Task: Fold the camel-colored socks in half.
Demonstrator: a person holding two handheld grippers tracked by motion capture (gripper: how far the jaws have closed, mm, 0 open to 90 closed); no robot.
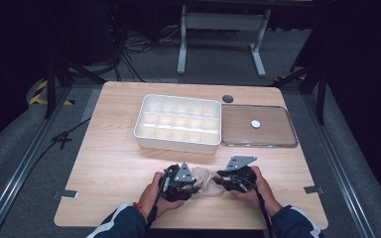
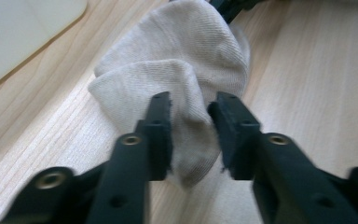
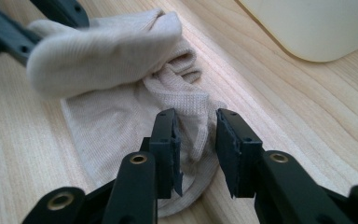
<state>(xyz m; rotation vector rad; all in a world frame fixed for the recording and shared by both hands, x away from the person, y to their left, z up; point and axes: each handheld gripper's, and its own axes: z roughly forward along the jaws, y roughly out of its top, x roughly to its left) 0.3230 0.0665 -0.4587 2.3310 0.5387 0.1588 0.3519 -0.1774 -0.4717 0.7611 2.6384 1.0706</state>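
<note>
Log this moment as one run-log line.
left gripper: shut on sock | right gripper: shut on sock, other end | sock: bunched on table | divided tray: empty

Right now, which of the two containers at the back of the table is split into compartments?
The white tray, on the left and straight beyond the sock. A grid divides it into small cells. The clear lid to its right is flat and undivided, with one white disc on it.
</note>
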